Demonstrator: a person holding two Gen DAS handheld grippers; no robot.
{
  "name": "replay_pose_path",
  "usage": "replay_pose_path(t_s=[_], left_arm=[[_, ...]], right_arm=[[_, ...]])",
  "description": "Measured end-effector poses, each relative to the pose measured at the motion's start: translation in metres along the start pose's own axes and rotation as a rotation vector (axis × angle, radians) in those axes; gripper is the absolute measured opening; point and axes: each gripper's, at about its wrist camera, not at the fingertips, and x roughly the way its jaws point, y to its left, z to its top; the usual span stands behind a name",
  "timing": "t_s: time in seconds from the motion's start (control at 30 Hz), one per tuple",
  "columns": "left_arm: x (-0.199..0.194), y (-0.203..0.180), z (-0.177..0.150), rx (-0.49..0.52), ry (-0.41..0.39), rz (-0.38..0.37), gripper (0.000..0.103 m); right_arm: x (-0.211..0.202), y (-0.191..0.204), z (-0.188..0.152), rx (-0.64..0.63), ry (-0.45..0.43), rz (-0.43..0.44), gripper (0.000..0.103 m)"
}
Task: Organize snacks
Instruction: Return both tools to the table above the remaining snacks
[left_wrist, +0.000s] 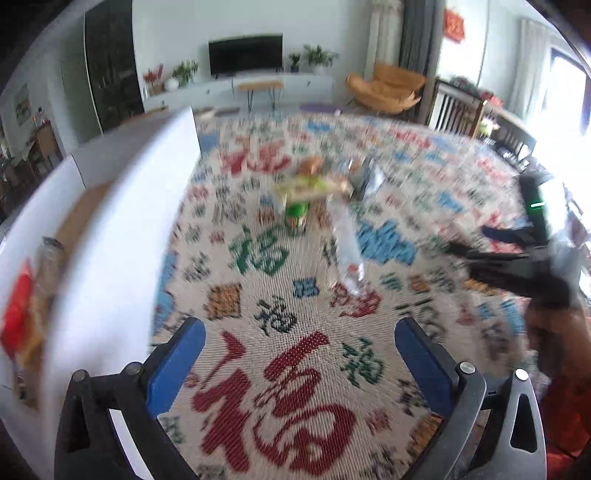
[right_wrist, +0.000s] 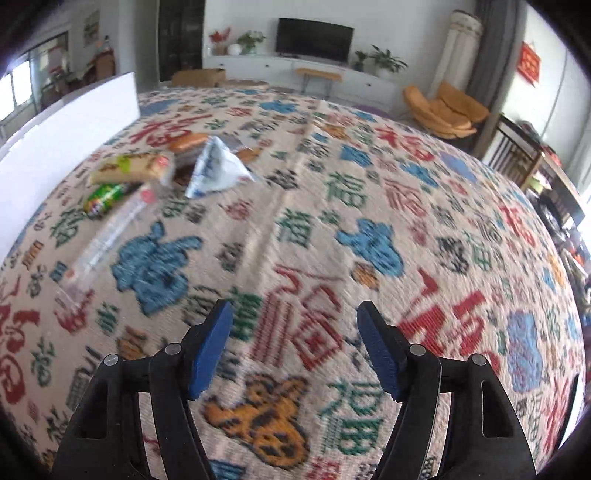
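A pile of snacks lies on the patterned tablecloth (right_wrist: 369, 206): a tan and green packet (right_wrist: 133, 168), a green packet (right_wrist: 105, 199) under it, a long clear wrapper (right_wrist: 107, 236), a silver-white bag (right_wrist: 218, 170) and an orange bun (right_wrist: 188, 142). The left wrist view shows the same pile (left_wrist: 314, 184) ahead, blurred. A white box (left_wrist: 122, 236) stands at the left with red and orange packets (left_wrist: 22, 317) inside. My left gripper (left_wrist: 299, 347) is open and empty beside the box. My right gripper (right_wrist: 295, 343) is open and empty, and shows at the right (left_wrist: 491, 254).
The white box also shows at the left edge of the right wrist view (right_wrist: 66, 125). The tablecloth covers the whole table (left_wrist: 406, 155). Beyond it are a TV (left_wrist: 245, 53), an orange chair (left_wrist: 388, 88) and dark chairs (right_wrist: 524, 155).
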Motion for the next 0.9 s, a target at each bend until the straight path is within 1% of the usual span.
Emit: replay_pose_path(t_s=[0.03, 0.1, 0.17, 0.23, 0.3, 0.33, 0.4, 0.5, 0.53, 0.8, 0.83, 0.9], left_arm=[[0.016, 0.000, 0.002, 0.001, 0.010, 0.018, 0.101], [0.038, 0.000, 0.006, 0.010, 0.004, 0.047, 0.101], [0.053, -0.002, 0.013, 0.012, -0.021, 0.063, 0.101], [0.059, -0.001, 0.019, 0.001, -0.044, 0.090, 0.101], [0.072, 0.003, 0.014, -0.031, -0.027, 0.099, 0.101], [0.078, 0.004, 0.014, -0.037, 0.007, 0.110, 0.102], [0.078, 0.007, 0.014, -0.038, 0.008, 0.114, 0.102], [0.082, 0.013, 0.015, -0.075, 0.023, 0.074, 0.103], [0.083, 0.015, 0.015, -0.082, 0.022, 0.071, 0.103], [0.083, 0.013, 0.015, -0.077, 0.023, 0.078, 0.103], [0.084, 0.013, 0.015, -0.077, 0.023, 0.078, 0.103], [0.084, 0.013, 0.015, -0.077, 0.023, 0.078, 0.103]], right_arm=[[0.000, -0.007, -0.006, 0.011, -0.002, -0.019, 0.073], [-0.002, -0.020, -0.013, 0.046, -0.020, -0.002, 0.073], [-0.003, -0.027, -0.013, 0.084, -0.015, -0.011, 0.073], [-0.003, -0.033, -0.015, 0.100, -0.009, 0.000, 0.075], [0.006, -0.037, -0.011, 0.120, 0.001, 0.015, 0.077], [0.007, -0.041, -0.012, 0.140, 0.007, 0.037, 0.079], [0.010, -0.049, -0.012, 0.173, 0.006, 0.068, 0.080], [0.014, -0.042, -0.007, 0.152, 0.013, 0.042, 0.081], [0.014, -0.042, -0.007, 0.152, 0.014, 0.041, 0.081], [0.014, -0.042, -0.008, 0.158, 0.015, 0.042, 0.081], [0.014, -0.042, -0.007, 0.162, 0.021, 0.037, 0.081], [0.020, -0.044, 0.007, 0.198, 0.067, 0.015, 0.082]])
